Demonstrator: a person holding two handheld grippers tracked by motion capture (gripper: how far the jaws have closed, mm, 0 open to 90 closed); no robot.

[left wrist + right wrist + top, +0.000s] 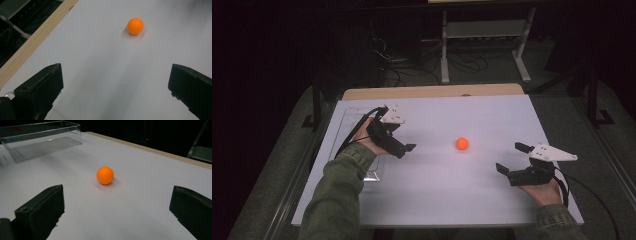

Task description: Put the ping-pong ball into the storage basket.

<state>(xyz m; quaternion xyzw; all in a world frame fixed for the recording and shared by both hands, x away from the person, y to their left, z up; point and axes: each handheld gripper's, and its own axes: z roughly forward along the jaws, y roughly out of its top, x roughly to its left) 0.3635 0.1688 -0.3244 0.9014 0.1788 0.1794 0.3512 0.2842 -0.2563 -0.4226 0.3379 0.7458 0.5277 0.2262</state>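
Note:
An orange ball (462, 144) rests on the white table top (447, 200), near its middle. My left gripper (402, 139) hovers to the ball's left, over the table, jaws wide open and empty. In the left gripper view the ball (135, 26) lies ahead and slightly right of the open gripper (116, 87). My right gripper (512, 158) sits to the ball's right and nearer the person, also open with nothing in it. In the right gripper view the ball (105, 175) lies just ahead, between the lines of the spread gripper (117, 207).
A clear plastic tray (343, 122) lies along the table's left side, partly under the left hand; its rim (40, 142) shows and it looks empty. A wooden strip (432, 91) borders the far edge. Cables and a white stand (484, 30) are on the floor beyond.

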